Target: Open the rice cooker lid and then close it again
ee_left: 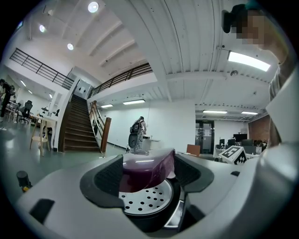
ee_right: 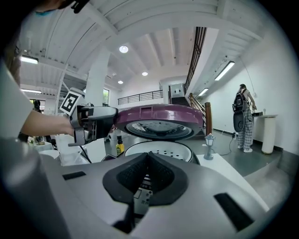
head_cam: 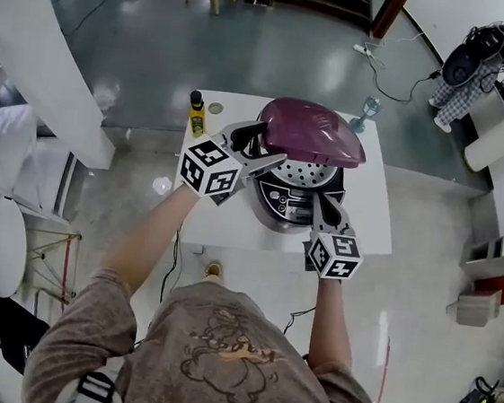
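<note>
A rice cooker [head_cam: 281, 199] stands on a white table [head_cam: 367, 227]. Its maroon lid [head_cam: 314, 131] is half raised over a white perforated inner plate [head_cam: 308, 172]. My left gripper [head_cam: 262, 149] is shut on the lid's left edge; in the left gripper view the lid [ee_left: 147, 168] fills the space between the pads [ee_left: 108, 179]. The right gripper view shows the left gripper [ee_right: 100, 122] at the rim of the lid [ee_right: 159, 119]. My right gripper [head_cam: 321, 204] is shut at the cooker's front panel, its pads [ee_right: 163, 177] meeting with nothing held.
A yellow bottle [head_cam: 197, 114] stands at the table's far left corner, a small glass lantern [head_cam: 368, 112] at the far right. A cord runs down behind the table. A person [head_cam: 476, 63] stands far off by a white counter. White furniture lies to the left.
</note>
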`<state>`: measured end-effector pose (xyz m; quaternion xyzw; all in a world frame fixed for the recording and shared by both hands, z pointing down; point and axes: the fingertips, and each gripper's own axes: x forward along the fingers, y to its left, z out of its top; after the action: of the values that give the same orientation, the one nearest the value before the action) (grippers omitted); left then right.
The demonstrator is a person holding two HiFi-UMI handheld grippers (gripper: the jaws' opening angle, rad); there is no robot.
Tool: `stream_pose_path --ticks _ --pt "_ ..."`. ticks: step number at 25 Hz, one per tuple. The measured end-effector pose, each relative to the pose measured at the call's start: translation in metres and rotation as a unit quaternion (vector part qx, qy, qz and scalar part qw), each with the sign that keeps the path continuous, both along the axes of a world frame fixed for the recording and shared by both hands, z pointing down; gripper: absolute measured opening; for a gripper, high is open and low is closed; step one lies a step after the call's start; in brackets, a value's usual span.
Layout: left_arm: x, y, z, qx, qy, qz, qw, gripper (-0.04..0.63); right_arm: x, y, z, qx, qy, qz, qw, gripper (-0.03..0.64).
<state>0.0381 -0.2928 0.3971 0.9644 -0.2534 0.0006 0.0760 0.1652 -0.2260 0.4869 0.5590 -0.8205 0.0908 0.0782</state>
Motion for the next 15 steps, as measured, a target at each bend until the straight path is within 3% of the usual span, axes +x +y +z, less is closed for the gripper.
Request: stream_pose_path --ticks 15 --pt "0.001 0.013 0.026 -0.019 -0.012 -0.003 0.9998 0.342 0.009 0.004 -0.004 -0.009 -0.009 0.012 1.0 0.005"
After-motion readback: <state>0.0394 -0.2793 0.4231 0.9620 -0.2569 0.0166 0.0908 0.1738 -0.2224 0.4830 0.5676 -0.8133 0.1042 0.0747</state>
